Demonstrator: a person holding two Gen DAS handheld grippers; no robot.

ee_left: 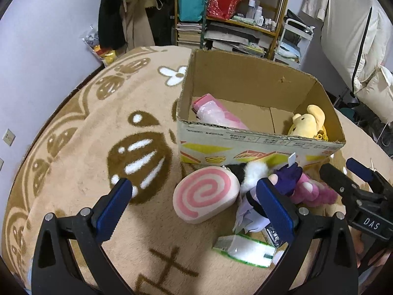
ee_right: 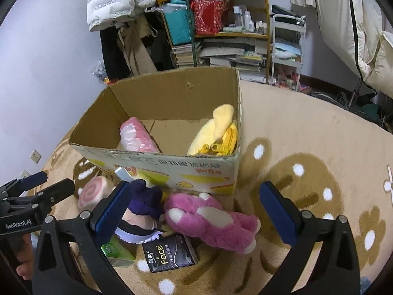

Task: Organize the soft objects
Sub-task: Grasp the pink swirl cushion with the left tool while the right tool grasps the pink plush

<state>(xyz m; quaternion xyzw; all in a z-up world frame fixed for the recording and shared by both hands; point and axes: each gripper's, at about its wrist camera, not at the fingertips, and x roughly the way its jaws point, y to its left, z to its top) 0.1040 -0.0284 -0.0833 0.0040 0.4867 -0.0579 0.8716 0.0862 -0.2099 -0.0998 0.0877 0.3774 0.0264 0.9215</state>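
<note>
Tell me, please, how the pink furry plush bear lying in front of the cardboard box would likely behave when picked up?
The pink furry plush bear probably squashes under the jaws, being fluffy. Its limbs look floppy, so they may dangle. It seems light and unlikely to roll.

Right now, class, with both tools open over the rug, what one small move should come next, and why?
Probably lower the right tool onto the pink bear and close. Its jaws are open with the bear lying between them on the rug, in front of the box, which already holds a yellow plush. The left tool frames the swirl cushion.
</note>
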